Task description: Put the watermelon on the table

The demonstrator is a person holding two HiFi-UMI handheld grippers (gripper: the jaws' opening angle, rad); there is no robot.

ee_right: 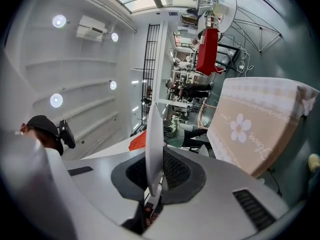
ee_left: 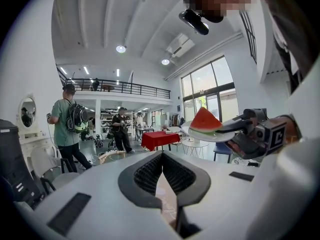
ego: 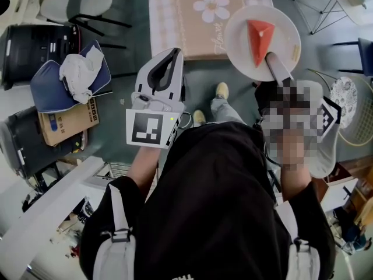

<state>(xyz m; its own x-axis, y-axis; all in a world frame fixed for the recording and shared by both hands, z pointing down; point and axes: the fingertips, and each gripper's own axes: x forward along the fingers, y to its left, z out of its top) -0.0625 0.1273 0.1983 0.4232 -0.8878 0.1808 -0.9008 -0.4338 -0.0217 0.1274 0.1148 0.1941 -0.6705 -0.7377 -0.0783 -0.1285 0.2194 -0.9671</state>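
1. Grey floor underfoot in the head view, and just ahead a rectangular table (ego: 192,34) under a beige cloth with a pink checked border and a white flower print.
2. Task thing: the red triangular watermelon wedge (ego: 260,38) lies on a round white plate (ego: 245,51). The plate is carried in the air at the table's near right corner and is not set down yet.
3. Holding it is the right gripper (ego: 273,58), clamped tight on the plate rim.
4. Beside it the left gripper (ego: 173,52) has its jaws together with nothing between them, held in front of the table's near edge.
5. Step, as I read it: carrying in. The next move calls for keeping the plate level, bringing it over the cloth, lowering it until it sits flat, then letting go. A tilt could slide the wedge.
6. Right gripper view only: the plate edge-on between the pads, which confirms the grip.
7. Left gripper view only: wedge and plate side-on, plus people (ee_left: 69,129) across the room.
8. Head view only: where the plate sits relative to the table.
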